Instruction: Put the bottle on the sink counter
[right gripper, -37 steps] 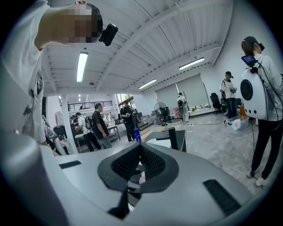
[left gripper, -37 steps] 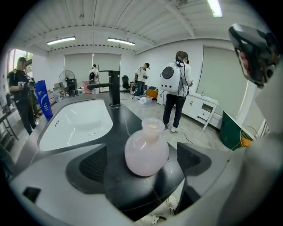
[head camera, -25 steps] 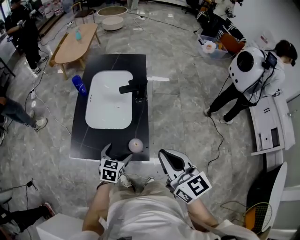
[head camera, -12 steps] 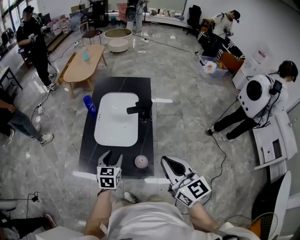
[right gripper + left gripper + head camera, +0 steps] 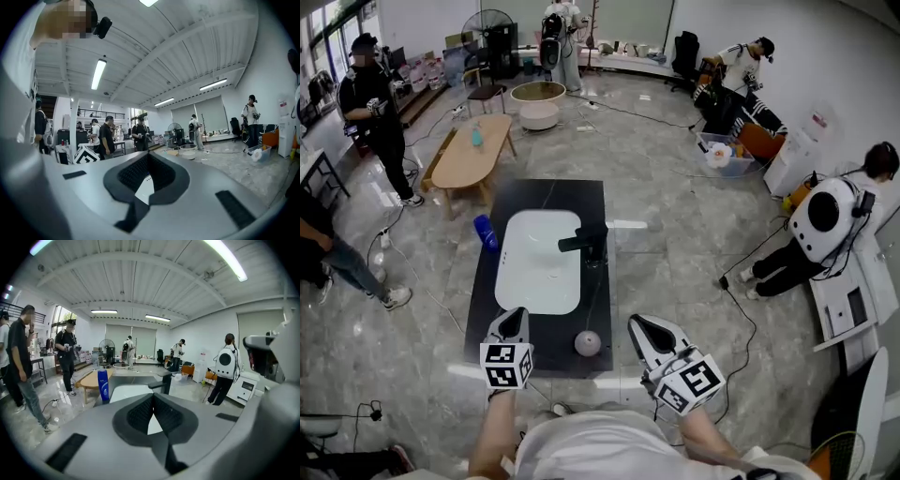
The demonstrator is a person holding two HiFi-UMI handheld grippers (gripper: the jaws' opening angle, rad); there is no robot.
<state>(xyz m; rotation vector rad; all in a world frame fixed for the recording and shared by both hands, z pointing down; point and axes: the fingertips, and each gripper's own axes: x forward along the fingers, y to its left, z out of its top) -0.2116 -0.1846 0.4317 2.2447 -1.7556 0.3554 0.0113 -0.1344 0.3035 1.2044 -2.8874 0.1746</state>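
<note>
**First spotter:** Closest to you, your left gripper [image 5: 514, 319] has just been closing. In the left gripper view [image 5: 152, 397] its ribbed black pads are pressed together at the tips, with nothing caught between them. The grey shell around them is smooth and matte.

**Second spotter:** Your right gripper [image 5: 639, 323] is the same. In the right gripper view [image 5: 147, 157] its textured pads meet at the front and it is empty. Both grippers hang over the near end of the counter, well apart from each other.

**First spotter:** Between them, just ahead, a pale round ball [image 5: 588, 343] sits on the sink counter [image 5: 553, 328]. Neither of your grippers touches it. The counter is a long black slab with faint pale veins.

**Second spotter:** A glossy white basin [image 5: 539, 261] with rounded corners is set into the slab. At its right rim stands a boxy black faucet [image 5: 586, 242], its spout reaching over the bowl.

**First spotter:** The bottle [image 5: 486, 232] is blue plastic with a pale label, tall and upright in your left gripper view [image 5: 103, 385]. It stands at the counter's left edge, beside the far half of the basin and well away from both your grippers. The gripper body hides its base there, so you cannot tell whether it stands on the slab or just off it.

**Second spotter:** Beyond that, a long oval wooden table [image 5: 471, 150] stands on shiny grey marbled floor [image 5: 666, 253]. People are standing further off around the room.
</note>
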